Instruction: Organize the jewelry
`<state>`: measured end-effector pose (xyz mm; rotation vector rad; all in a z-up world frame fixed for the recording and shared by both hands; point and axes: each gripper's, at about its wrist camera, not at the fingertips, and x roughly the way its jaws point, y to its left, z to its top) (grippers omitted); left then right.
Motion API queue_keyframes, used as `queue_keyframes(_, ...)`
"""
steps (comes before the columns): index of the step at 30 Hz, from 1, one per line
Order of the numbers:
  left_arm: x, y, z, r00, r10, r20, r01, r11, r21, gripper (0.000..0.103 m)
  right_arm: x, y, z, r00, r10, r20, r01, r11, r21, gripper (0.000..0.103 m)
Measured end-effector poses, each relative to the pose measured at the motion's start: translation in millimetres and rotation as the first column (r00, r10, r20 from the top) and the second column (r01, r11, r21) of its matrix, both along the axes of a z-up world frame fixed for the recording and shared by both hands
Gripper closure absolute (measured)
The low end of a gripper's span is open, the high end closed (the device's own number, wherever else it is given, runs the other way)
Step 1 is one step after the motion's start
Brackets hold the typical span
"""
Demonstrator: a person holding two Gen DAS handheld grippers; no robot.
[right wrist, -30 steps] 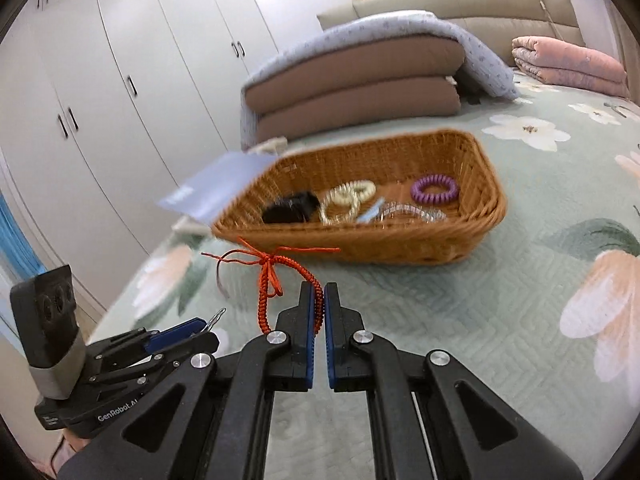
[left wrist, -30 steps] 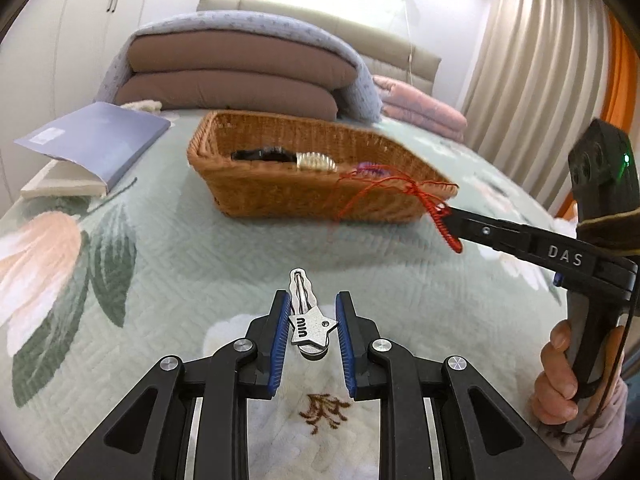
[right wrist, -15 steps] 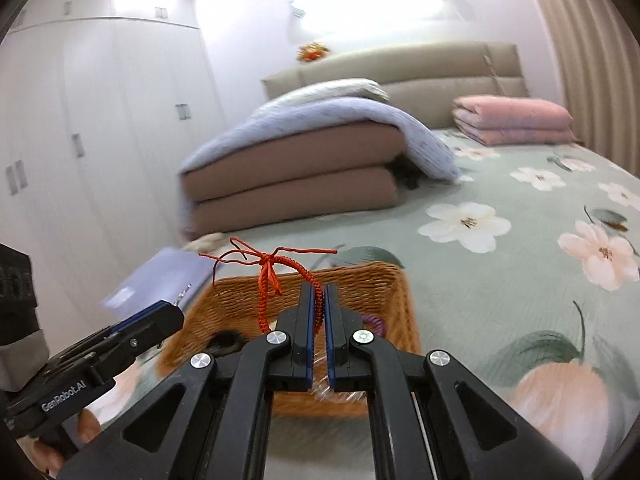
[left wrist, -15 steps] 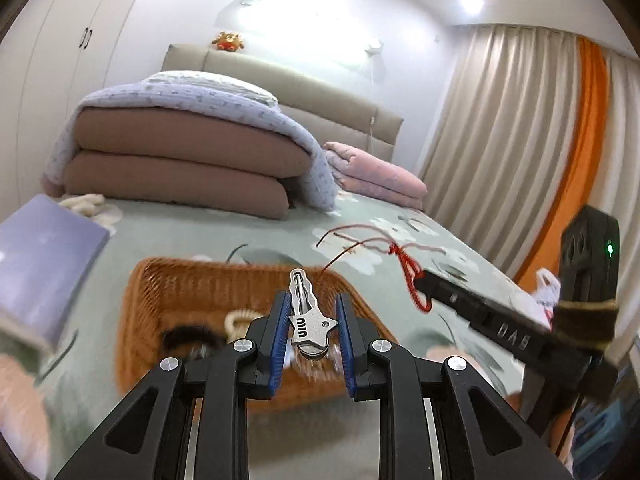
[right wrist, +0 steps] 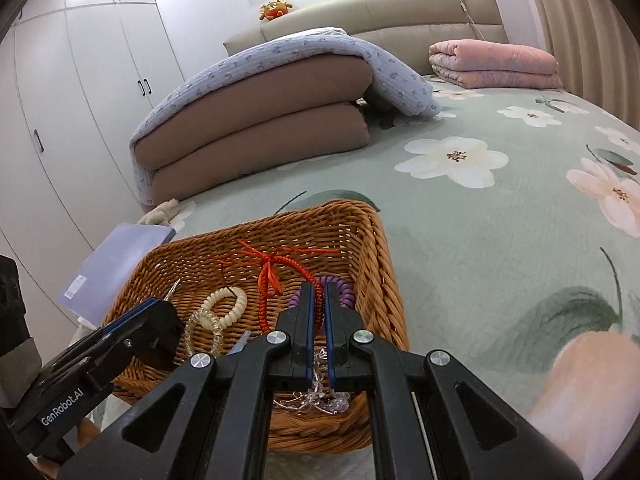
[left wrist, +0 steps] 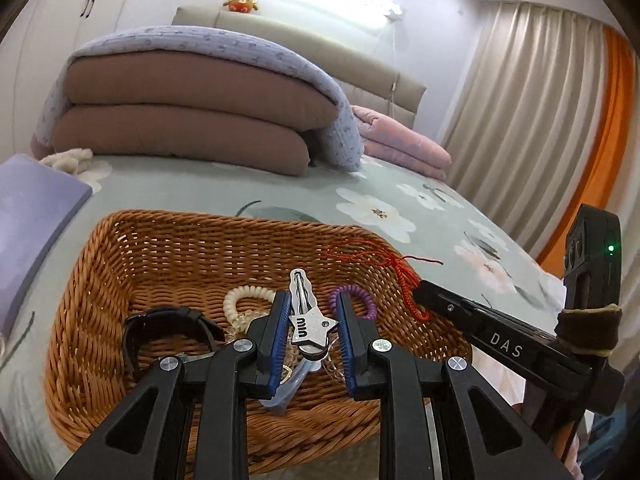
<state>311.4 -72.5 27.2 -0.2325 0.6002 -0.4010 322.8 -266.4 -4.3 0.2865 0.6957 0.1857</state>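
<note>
Both grippers hang over the basket (left wrist: 100, 280), each with one piece ready to go in. The left gripper (left wrist: 311, 322) has its jaws partly open, closed only as far as the clip (left wrist: 308, 326) between the blue pads allows; this silver hair clip with a star end points away, toward the far wall of the basket. It is held by its wide end, probably so that the thin prongs fall clear when the jaws part. The right gripper (right wrist: 319, 310) has its jaws almost together, pinching the red cord (right wrist: 268, 276) by one braided strand, so that the knot and loose tails hang free over the basket's right half. From the left wrist view the cord (left wrist: 404, 280) sits near the basket's right rim, so a release there might leave the tails draped outside, though the fisheye makes that hard to judge.

Already in the basket lie a cream coil band (right wrist: 224, 308), a purple coil band (left wrist: 354, 300) on the right, a black band (left wrist: 172, 320) on the left, and clear beaded pieces (right wrist: 320, 396) at the near end. The basket rests on the floral bed cover (right wrist: 500, 240), with folded quilts (right wrist: 256, 120) far behind.
</note>
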Motion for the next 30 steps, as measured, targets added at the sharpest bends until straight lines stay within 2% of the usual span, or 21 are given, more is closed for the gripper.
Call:
queue_keyframes(4, -4.8, 1.2, -1.6, 1.000, 0.008, 0.000, -0.008, 1.000, 0.008, 0.079, 1.4, 1.1, -4.9, 0.999, 0.021, -0.026, -0.021, 0.999, 0.026, 0.095)
queue_keyframes(6, -9.3, 1.3, -0.8, 1.000, 0.005, 0.002, -0.005, 1.000, -0.006, 0.067, 1.2, 0.4, -5.2, 0.999, 0.022, -0.027, -0.021, 0.999, 0.028, 0.089)
queue_keyframes(7, -11.6, 1.8, 0.6, 1.000, 0.010, 0.009, -0.010, 1.000, -0.006, 0.052, 0.2, -0.5, -4.5, 1.000, 0.018, -0.024, -0.018, 1.000, 0.025, 0.080)
queue_keyframes(8, -15.2, 3.0, 2.6, 0.999, 0.023, 0.028, -0.023, 1.000, -0.004, 0.045, -1.4, -1.7, -3.6, 1.000, 0.014, -0.017, -0.014, 1.000, 0.023, 0.069)
queue_keyframes(12, -23.7, 4.6, 7.2, 0.999, 0.016, 0.052, -0.016, 1.000, 0.005, 0.045, -11.6, -4.4, 3.6, 1.000, 0.008, 0.027, -0.009, 1.000, 0.022, 0.067)
queue_keyframes(18, -56.2, 2.3, 12.3, 0.994, 0.065, 0.089, -0.069, 0.997, 0.039, 0.045, -57.4, 2.1, 26.8, 0.987, -0.077, 0.139, 0.088, 0.993, -0.076, 0.066)
queue_keyframes(19, -69.7, 2.4, 14.9, 0.992, 0.071, 0.102, -0.076, 0.996, 0.045, 0.045, -72.7, 4.3, 31.3, 0.984, -0.085, 0.156, 0.100, 0.991, -0.088, 0.065)
queue_keyframes(23, -132.9, 10.5, 17.7, 0.984, 0.106, 0.145, -0.119, 0.990, 0.082, 0.045, -138.5, 13.5, 41.1, 0.976, -0.085, 0.200, 0.108, 0.988, -0.108, 0.050)
queue_keyframes(26, -175.3, 21.6, 27.1, 0.969, 0.172, 0.176, -0.192, 0.975, 0.109, 0.045, -181.4, 21.1, 50.7, 0.974, -0.073, 0.213, 0.099, 0.989, -0.112, 0.047)
queue_keyframes(30, -218.5, 38.1, 35.3, 0.961, 0.203, 0.187, -0.222, 0.971, 0.089, 0.044, -233.9, 33.8, 64.2, 0.962, -0.046, 0.267, 0.083, 0.988, -0.130, 0.046)
